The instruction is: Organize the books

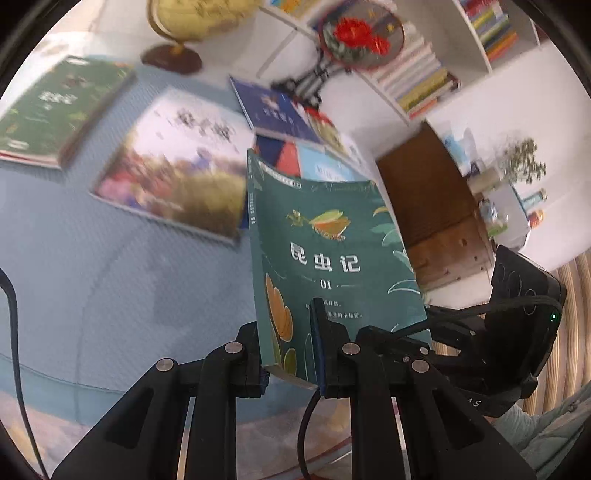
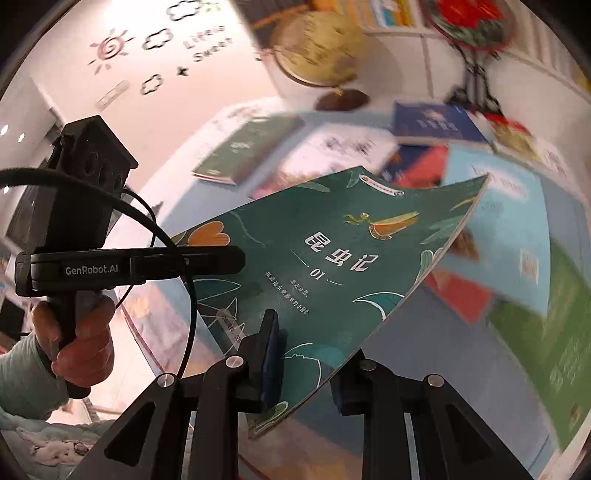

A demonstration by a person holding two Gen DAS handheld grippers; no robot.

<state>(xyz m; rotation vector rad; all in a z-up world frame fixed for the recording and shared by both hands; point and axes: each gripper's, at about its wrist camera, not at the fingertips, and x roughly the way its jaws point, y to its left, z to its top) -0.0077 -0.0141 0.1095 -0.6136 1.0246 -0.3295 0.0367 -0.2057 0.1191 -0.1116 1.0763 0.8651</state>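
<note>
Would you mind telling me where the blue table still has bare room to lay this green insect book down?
Bare blue tabletop lies nearer the camera than the white flower-cover book and green book. The far side is crowded: navy book overlapping others beside the globe. Both grippers, left and right, clamp the insect book.

One dark green paperback book with an insect on its cover (image 1: 332, 258) is held up. At least five more books lie on the blue cloth-covered table (image 1: 92, 288), some overlapping. One yellowish globe on a brown base (image 1: 177, 33) stands there, and one round red-flower embroidered fan (image 1: 360, 40). Two black two-finger grippers (image 1: 291, 354) (image 2: 303, 369) appear.
</note>
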